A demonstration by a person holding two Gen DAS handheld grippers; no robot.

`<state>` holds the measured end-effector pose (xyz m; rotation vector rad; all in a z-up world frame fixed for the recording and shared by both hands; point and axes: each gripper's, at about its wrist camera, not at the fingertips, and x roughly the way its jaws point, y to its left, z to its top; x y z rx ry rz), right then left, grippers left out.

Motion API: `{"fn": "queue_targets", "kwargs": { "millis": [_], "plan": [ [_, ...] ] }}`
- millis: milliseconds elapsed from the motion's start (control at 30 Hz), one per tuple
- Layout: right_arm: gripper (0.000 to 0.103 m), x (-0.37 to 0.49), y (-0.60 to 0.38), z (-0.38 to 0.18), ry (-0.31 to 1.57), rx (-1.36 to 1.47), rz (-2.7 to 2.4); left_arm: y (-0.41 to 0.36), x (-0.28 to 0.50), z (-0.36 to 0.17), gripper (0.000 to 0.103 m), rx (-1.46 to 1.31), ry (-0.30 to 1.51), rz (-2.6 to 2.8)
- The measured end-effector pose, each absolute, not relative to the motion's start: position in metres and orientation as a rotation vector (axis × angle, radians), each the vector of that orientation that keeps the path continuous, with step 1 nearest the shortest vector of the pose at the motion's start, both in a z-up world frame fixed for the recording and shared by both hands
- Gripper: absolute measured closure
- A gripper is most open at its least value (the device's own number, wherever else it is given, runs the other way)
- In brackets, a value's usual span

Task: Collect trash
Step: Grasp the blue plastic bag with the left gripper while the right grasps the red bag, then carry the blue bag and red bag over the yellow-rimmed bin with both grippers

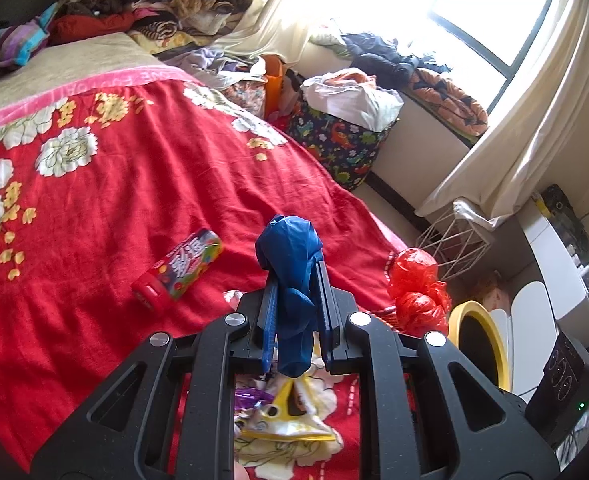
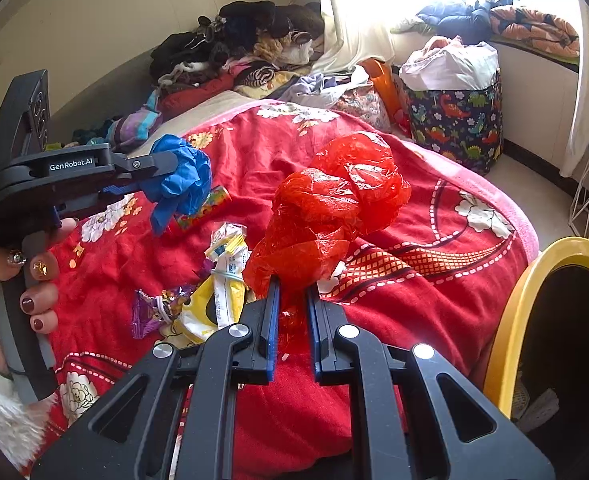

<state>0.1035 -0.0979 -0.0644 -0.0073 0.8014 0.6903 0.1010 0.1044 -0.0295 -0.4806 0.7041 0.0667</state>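
Bin (image 2: 510,320) sits low on your right, closest to the right gripper (image 2: 292,312) clamped on the red bag (image 2: 334,208); left gripper (image 1: 296,292), pinching the blue bag (image 1: 290,256), is farther off.

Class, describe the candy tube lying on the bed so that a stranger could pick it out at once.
Start at the red floral blanket. The candy tube lies alone left of the left gripper. Unlike the flat wrappers, it is a round, rainbow-printed tube with a red cap.
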Motion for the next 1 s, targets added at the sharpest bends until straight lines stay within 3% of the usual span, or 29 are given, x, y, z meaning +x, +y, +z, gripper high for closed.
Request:
{"fn": "queue_targets", "kwargs": {
  "millis": [1000],
  "plan": [
    [0.091, 0.076, -0.140, -0.033, 0.711, 0.003, 0.640, 0.041, 0.104, 0.001, 0.091, -0.397, 0.662, -0.057]
  ]
}}
